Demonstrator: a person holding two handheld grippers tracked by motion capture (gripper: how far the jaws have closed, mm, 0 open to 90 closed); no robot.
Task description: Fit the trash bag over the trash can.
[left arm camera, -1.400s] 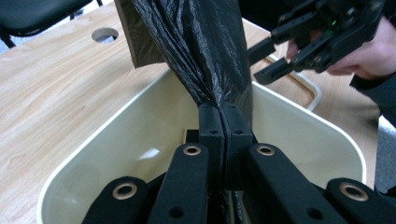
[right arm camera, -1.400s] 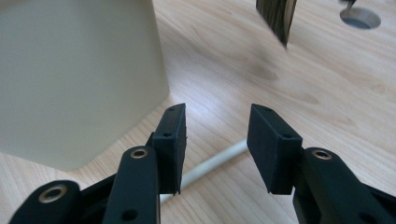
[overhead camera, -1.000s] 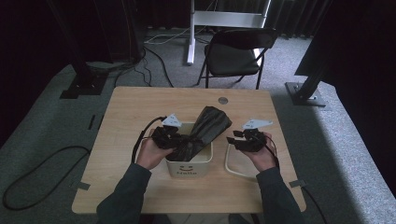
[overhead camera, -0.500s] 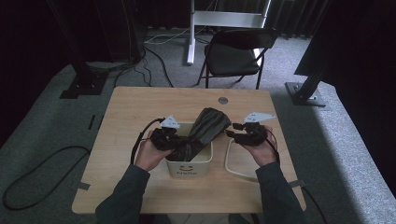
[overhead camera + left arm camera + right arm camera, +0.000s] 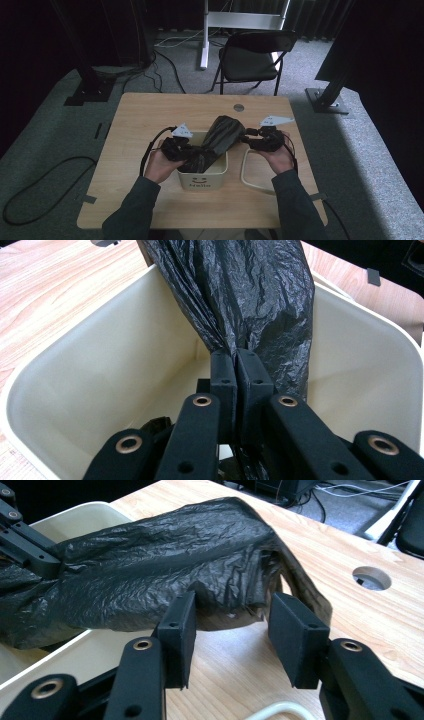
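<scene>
1. Work in hand, as judged: lining the cream bin (image 5: 202,175) with the black plastic bag (image 5: 220,137). Only begun; bag not yet opened, no edge folded over the rim.
2. Bin near the front edge of the counter (image 5: 150,115), about the middle of its width; a loose cream ring (image 5: 247,172) flat on the counter just to its right.
3. Bag bunched, one end down inside the bin, the other end out over the far right part of the rim toward the right gripper.
4. Left gripper (image 5: 235,370): jaws fully closed, pinching a gathered fold of the bag inside the bin, below the rim.
5. Right gripper (image 5: 232,625): jaws wide apart, nothing gripped; free end of the bag just ahead of the tips and partly between them, one jaw touching or nearly touching the plastic, hard to tell.
6. Left to do: grasp the free end, spread the mouth, pull it around the rim.
</scene>
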